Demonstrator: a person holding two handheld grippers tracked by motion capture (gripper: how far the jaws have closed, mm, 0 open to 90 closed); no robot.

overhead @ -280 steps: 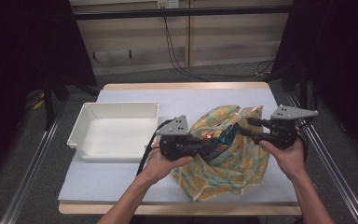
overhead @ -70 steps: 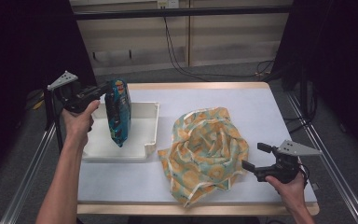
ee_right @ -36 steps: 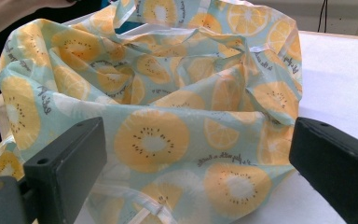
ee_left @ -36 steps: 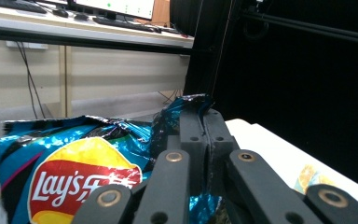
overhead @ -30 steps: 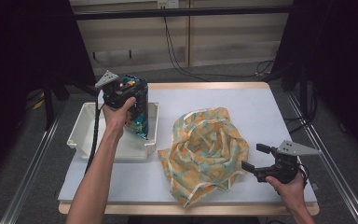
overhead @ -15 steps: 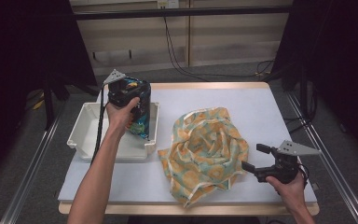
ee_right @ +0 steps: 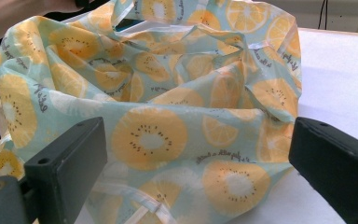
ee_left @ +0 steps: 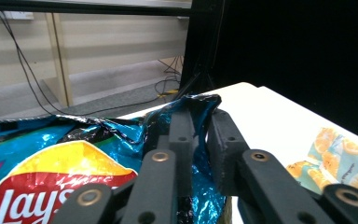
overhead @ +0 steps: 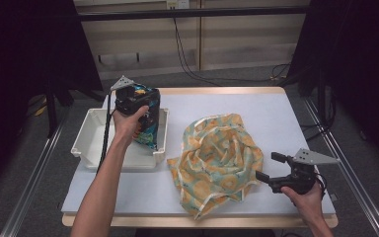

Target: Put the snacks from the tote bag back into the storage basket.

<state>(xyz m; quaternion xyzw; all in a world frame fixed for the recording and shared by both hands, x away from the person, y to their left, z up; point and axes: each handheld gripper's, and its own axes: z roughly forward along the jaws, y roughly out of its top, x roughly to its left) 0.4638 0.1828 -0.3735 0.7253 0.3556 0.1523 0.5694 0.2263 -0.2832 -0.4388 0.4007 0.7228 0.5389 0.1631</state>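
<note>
Your left claw (overhead: 137, 100) is clamped on the top edge of a blue chip bag (overhead: 146, 118), holding it upright over the right end of the white tray (overhead: 96, 140). In the left gripper view the jaws pinch only the crinkled seam. Your right claw (overhead: 270, 168) rests wide open and empty on the worktop (overhead: 276, 116), just beside the orange-slice patterned cloth (overhead: 217, 158). The slick foil could slide out of that thin pinch, or the bag could catch the tray's rim and tip onto the cloth.
</note>
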